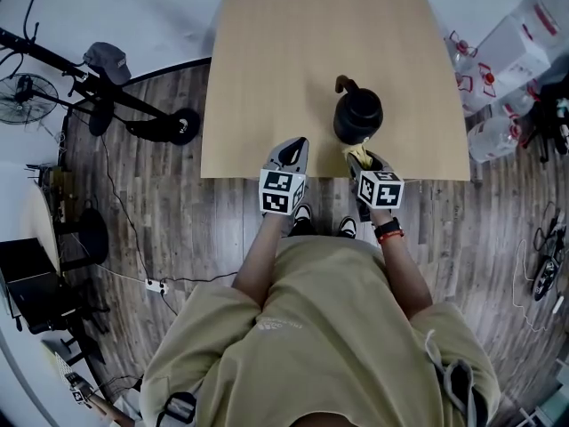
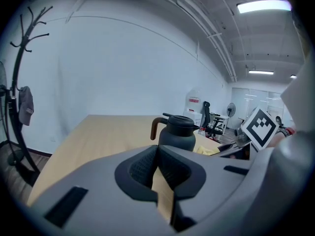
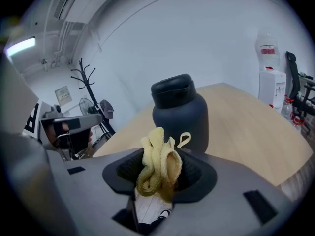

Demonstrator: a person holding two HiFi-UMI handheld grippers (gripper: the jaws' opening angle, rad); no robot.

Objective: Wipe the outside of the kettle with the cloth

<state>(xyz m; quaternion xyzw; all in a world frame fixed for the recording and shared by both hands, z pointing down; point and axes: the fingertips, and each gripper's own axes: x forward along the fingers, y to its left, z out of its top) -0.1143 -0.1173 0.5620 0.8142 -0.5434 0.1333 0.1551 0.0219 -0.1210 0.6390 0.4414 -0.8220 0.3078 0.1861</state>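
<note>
The right claw (image 3: pixel 158 165) is clamped on the yellow cloth (image 3: pixel 157 159). The cloth is bunched between the two pads and stands up out of them in folds, with a small loop sticking out on its right side. Directly ahead of this claw, and close to it, stands the dark kettle (image 3: pixel 180 116), upright on the wooden worktop (image 3: pixel 256 127), its lid on. The bunched cloth reaches near the kettle's near wall, but it is not clear whether the two touch.

The left claw (image 2: pixel 157 150) has its jaws drawn together at the tips, and nothing is held between them; only bare worktop shows through the narrow slit lower down. It is held over the near edge of the worktop. From this claw the kettle is ahead and to the right, a little apart, and its brown handle (image 2: pixel 154 127) points to the far left, away from both claws. The right claw, with its marker cube (image 2: pixel 259 125), is just to the right of the left one, and a bit of yellow cloth shows beside it.

Left of the left claw, off the worktop, a coat stand (image 2: pixel 19 82) carries a grey cap (image 2: pixel 25 106).
</note>
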